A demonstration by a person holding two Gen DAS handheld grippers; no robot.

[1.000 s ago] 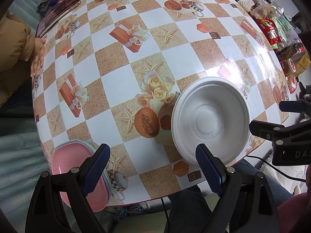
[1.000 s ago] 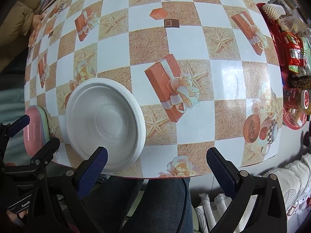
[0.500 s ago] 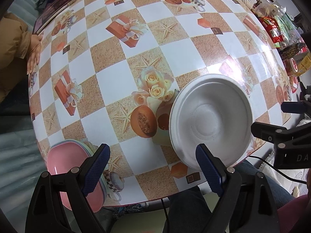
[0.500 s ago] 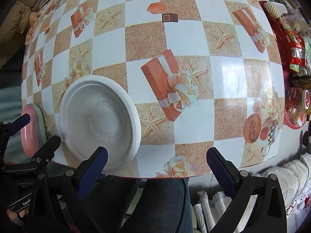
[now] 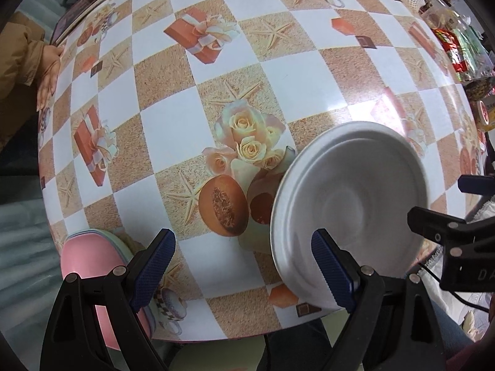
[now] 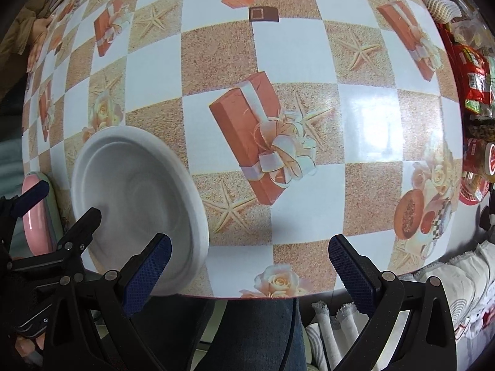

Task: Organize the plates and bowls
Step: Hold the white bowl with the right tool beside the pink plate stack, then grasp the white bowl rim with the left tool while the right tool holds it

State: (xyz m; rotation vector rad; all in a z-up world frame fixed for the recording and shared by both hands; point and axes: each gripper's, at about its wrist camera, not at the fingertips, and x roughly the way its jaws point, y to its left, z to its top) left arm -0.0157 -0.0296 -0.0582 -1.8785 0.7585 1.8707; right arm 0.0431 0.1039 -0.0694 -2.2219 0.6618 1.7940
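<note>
Sitting on the table (image 5: pixel 278 71): one white bowl (image 5: pixel 349 204), one pink plate stack (image 5: pixel 89 259); both grippers' jaws wide, empty.

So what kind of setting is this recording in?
Most likely a home dining table: a patterned oilcloth tablecloth, a white plate and pink dish stack near the edge, and snack packets piled along one side.
</note>
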